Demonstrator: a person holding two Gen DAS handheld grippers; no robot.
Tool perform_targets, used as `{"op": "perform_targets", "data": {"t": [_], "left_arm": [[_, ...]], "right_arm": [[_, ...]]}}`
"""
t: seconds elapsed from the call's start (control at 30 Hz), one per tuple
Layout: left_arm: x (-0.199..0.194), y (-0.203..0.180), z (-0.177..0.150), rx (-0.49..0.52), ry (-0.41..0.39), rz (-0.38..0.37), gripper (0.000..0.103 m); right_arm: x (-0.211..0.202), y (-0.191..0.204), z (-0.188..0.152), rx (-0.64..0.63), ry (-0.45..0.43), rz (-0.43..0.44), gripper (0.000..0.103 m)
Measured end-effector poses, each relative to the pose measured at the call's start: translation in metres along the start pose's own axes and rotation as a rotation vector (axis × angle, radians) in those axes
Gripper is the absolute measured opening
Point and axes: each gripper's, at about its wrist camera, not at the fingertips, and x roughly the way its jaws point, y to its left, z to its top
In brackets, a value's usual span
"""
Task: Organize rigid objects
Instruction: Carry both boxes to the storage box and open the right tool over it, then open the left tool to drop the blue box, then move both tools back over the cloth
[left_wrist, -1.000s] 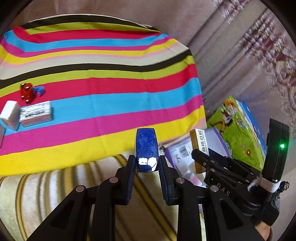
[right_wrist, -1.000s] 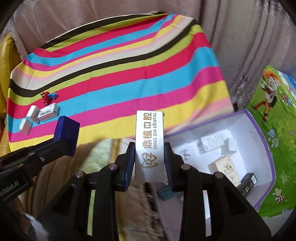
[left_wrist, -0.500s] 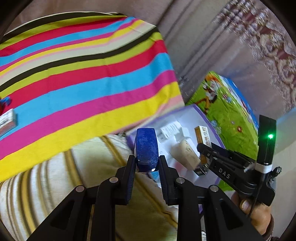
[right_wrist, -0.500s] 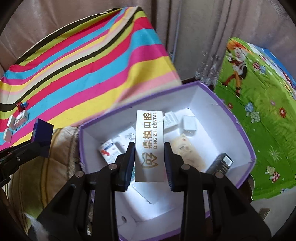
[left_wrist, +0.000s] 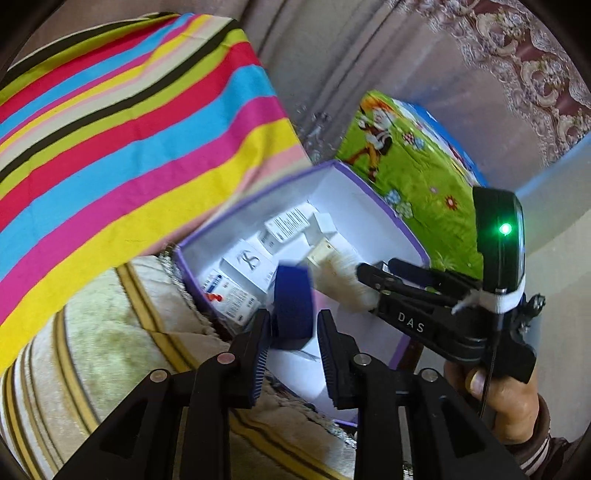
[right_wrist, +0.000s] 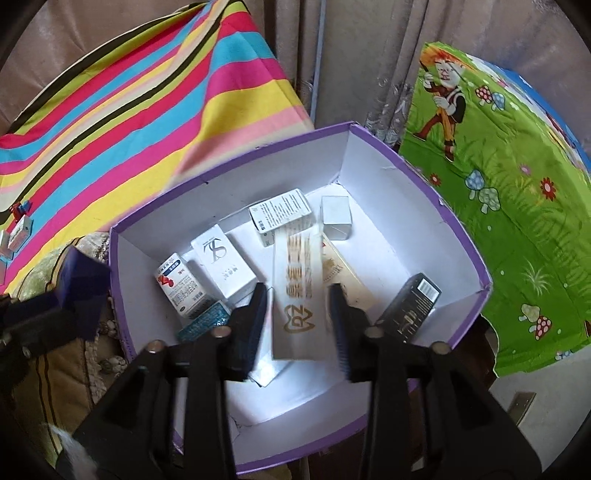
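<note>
A purple-rimmed white box (right_wrist: 458, 229) (left_wrist: 384, 206) holds several small cartons. My right gripper (right_wrist: 299, 314) hangs over it with its jaws spread. A blurred white carton with gold lettering (right_wrist: 299, 291) is loose between them, clear of both pads. My left gripper (left_wrist: 291, 325) is over the box's near left corner, its jaws also spread. A blurred dark blue box (left_wrist: 293, 306) sits loose between them; it also shows in the right wrist view (right_wrist: 83, 291).
A striped cloth (left_wrist: 129, 129) covers the surface to the left; a few small boxes and a red toy (right_wrist: 18, 225) lie on it. A green cartoon-print cover (right_wrist: 498, 206) lies to the right. A beige striped cushion (left_wrist: 110, 350) is below the box.
Both grippers swung right from the striped cloth to over the purple box. Both jaws opened, and the white carton and the blue box now sit loose and blurred between them.
</note>
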Motion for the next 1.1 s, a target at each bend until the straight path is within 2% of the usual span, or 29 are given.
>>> {"op": "perform_targets", "data": {"t": [0.03,0.07,0.13,0.27,0.3,0.4,0.47,0.6,0.7,0.87,1.0,1.1], "left_arm": [[0.001,0.0,-0.001,0.003,0.004,-0.002,0.038],[0.001,0.0,-0.001,0.001,0.007,0.001,0.048],[-0.001,0.001,-0.001,-0.007,0.004,0.006,0.057],[-0.008,0.004,-0.001,-0.01,-0.011,0.045,0.06],[-0.009,0.003,-0.001,-0.007,-0.016,0.054,0.061],[-0.019,0.002,-0.004,0.019,-0.048,0.115,0.067],[-0.028,0.003,-0.006,0.032,-0.075,0.16,0.073],[-0.039,0.016,-0.008,-0.014,-0.097,0.225,0.075],[-0.049,0.032,-0.012,-0.071,-0.135,0.255,0.075],[-0.071,0.041,-0.018,-0.009,-0.202,0.298,0.075],[-0.083,0.05,-0.022,0.009,-0.207,0.363,0.075],[-0.093,0.063,-0.029,-0.027,-0.214,0.34,0.075]], "right_arm": [[-0.001,-0.002,0.0,0.007,-0.001,0.004,0.061],[-0.001,-0.003,0.0,0.009,-0.005,0.005,0.065],[-0.003,-0.003,0.0,0.009,-0.013,-0.007,0.072],[-0.005,0.002,0.001,-0.002,-0.018,-0.006,0.075],[-0.006,0.003,0.002,-0.008,-0.024,-0.006,0.078],[-0.014,0.013,0.003,-0.033,-0.055,-0.006,0.086],[-0.02,0.024,0.005,-0.074,-0.081,-0.017,0.087],[-0.032,0.037,0.005,-0.081,-0.122,0.005,0.088],[-0.039,0.048,0.005,-0.115,-0.157,-0.031,0.09],[-0.048,0.062,0.007,-0.165,-0.191,-0.062,0.09],[-0.054,0.071,0.007,-0.17,-0.201,-0.007,0.09],[-0.056,0.081,0.008,-0.18,-0.184,0.051,0.09]]}}
